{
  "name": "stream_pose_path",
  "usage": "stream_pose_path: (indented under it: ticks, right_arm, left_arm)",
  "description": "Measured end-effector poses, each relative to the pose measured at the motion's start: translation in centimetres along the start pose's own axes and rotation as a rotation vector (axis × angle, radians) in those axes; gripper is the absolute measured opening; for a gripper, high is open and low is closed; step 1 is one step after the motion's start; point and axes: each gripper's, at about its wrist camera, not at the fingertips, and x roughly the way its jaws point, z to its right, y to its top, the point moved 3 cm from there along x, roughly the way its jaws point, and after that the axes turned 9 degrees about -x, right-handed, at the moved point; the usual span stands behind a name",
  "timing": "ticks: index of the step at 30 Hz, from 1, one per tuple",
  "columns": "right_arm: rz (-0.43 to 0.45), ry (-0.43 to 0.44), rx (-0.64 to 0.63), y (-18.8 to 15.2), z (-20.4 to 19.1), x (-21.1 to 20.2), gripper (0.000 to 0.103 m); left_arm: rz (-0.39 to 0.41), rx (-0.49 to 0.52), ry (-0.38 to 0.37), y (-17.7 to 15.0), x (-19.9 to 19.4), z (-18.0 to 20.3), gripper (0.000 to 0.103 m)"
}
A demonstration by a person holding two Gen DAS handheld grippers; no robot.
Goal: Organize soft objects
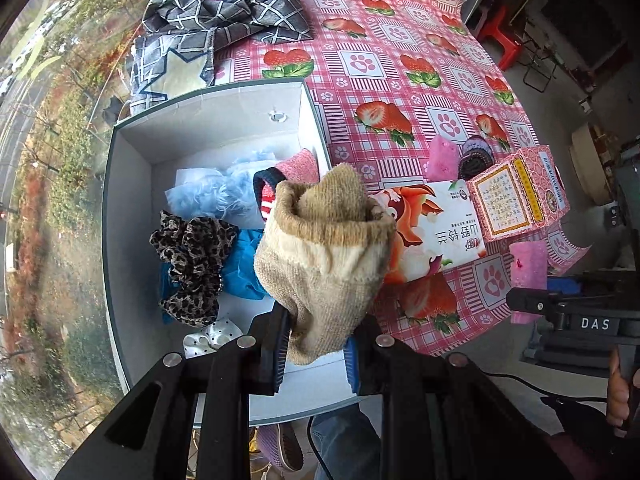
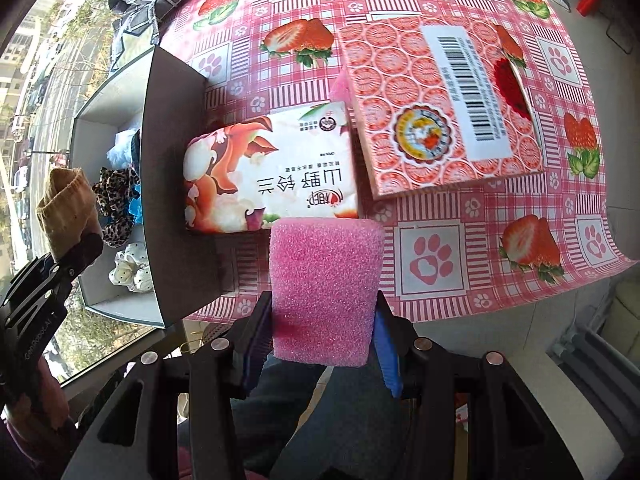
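Note:
My left gripper (image 1: 316, 356) is shut on a beige knitted sock (image 1: 324, 256) and holds it over the right side of the open grey box (image 1: 120, 184). The box holds a leopard scrunchie (image 1: 192, 268), blue fluffy fabric (image 1: 224, 192), a white dotted scrunchie (image 1: 212, 336) and a pink knit item (image 1: 300, 168). My right gripper (image 2: 320, 344) is shut on a pink sponge (image 2: 324, 284) above the table's near edge. The sock (image 2: 66, 208) and the box (image 2: 176, 184) also show at the left of the right wrist view.
A tissue pack (image 2: 272, 172) lies beside the box, with a pink patterned carton (image 2: 440, 104) to its right. Another pink sponge (image 1: 442, 158) and a dark knit roll (image 1: 476, 156) sit behind them. Checked cloth (image 1: 224, 20) lies at the table's far left. A window is on the left.

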Motion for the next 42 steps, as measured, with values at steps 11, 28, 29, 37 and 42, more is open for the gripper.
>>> stream_pose_path:
  ticks: [11, 28, 29, 37, 42]
  right_arm:
    - [-0.011, -0.03, -0.122, 2.1, -3.5, -0.4, 0.048]
    - [-0.025, -0.044, -0.27, 4.1, -7.9, -0.3, 0.048]
    - [-0.026, -0.044, -0.277, 4.1, -8.1, -0.3, 0.048]
    - [-0.025, -0.042, -0.317, 4.7, -9.8, -0.3, 0.048]
    - [-0.015, -0.037, -0.353, 5.2, -11.6, -0.6, 0.048]
  left_arm:
    - [0.022, -0.096, -0.001, -0.5, -0.7, -2.8, 0.026]
    - [0.025, -0.234, 0.015, -1.9, -1.2, -6.7, 0.026]
    - [0.025, -0.239, 0.016, -2.0, -1.2, -6.9, 0.026]
    - [0.033, -0.274, 0.023, -2.5, -1.6, -7.9, 0.026]
    - [0.034, -0.288, 0.025, -2.6, -1.6, -8.3, 0.026]
